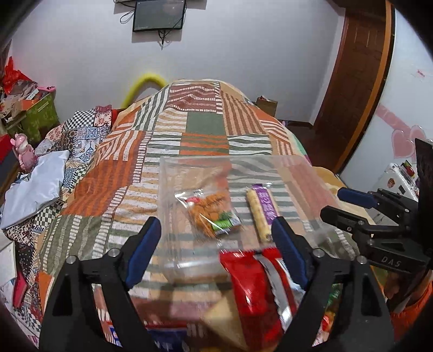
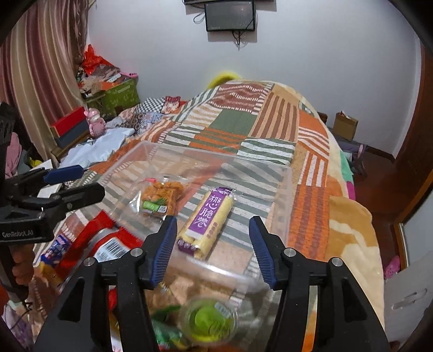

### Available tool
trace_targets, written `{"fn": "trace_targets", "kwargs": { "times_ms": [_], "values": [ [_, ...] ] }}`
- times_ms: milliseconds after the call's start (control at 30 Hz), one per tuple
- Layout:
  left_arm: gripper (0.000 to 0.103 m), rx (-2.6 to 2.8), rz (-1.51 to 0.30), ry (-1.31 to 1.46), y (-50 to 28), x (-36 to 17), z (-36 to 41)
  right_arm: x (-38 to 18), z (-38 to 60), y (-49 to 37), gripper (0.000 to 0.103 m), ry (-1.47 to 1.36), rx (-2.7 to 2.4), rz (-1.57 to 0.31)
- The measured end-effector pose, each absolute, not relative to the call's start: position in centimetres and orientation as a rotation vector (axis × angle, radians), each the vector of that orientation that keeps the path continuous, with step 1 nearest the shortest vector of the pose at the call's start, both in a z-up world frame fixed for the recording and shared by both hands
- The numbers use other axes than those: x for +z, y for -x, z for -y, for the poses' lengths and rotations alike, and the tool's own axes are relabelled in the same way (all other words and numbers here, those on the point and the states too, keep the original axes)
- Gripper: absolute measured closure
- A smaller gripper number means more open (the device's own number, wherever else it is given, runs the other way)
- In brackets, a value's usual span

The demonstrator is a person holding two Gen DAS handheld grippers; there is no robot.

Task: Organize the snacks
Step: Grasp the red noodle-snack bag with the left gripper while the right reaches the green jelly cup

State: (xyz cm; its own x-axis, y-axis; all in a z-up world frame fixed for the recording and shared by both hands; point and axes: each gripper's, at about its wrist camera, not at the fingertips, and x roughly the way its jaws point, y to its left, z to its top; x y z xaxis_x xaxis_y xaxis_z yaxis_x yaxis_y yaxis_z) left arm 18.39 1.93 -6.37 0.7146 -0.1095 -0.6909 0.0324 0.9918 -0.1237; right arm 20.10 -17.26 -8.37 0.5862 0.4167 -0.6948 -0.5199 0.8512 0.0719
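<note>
A clear rectangular plastic bin (image 2: 281, 189) sits on the patchwork quilt of orange, green and cream stripes (image 1: 205, 127). Inside lie a crinkled packet of orange fried snacks (image 2: 159, 199) and, at its three o'clock, a purple-labelled pack of pale yellow wafer rolls (image 2: 207, 223).

The left gripper (image 1: 216, 251) stands with its jaws apart, nothing clamped; a red foil snack bag (image 1: 254, 287) lies blurred just below (its print unreadable). The right gripper (image 2: 213, 250) is likewise spread and empty, above a blurred small round cup with a green lid (image 2: 211, 322).

At twelve o'clock, a dark screen (image 2: 230, 16) hangs on the white wall.
</note>
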Motion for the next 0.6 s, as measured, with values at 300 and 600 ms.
{"fn": "trace_targets", "kwargs": {
  "times_ms": [300,600],
  "values": [
    [0.008,-0.14,-0.786,0.07,-15.2,-6.7,1.2,-8.0,19.8,-16.8,0.045,0.127,0.526,-0.737],
    [0.008,-0.156,-0.846,0.051,-14.9,-9.2,3.1,-11.5,21.2,-16.9,0.045,0.1,0.531,-0.848]
  ]
}}
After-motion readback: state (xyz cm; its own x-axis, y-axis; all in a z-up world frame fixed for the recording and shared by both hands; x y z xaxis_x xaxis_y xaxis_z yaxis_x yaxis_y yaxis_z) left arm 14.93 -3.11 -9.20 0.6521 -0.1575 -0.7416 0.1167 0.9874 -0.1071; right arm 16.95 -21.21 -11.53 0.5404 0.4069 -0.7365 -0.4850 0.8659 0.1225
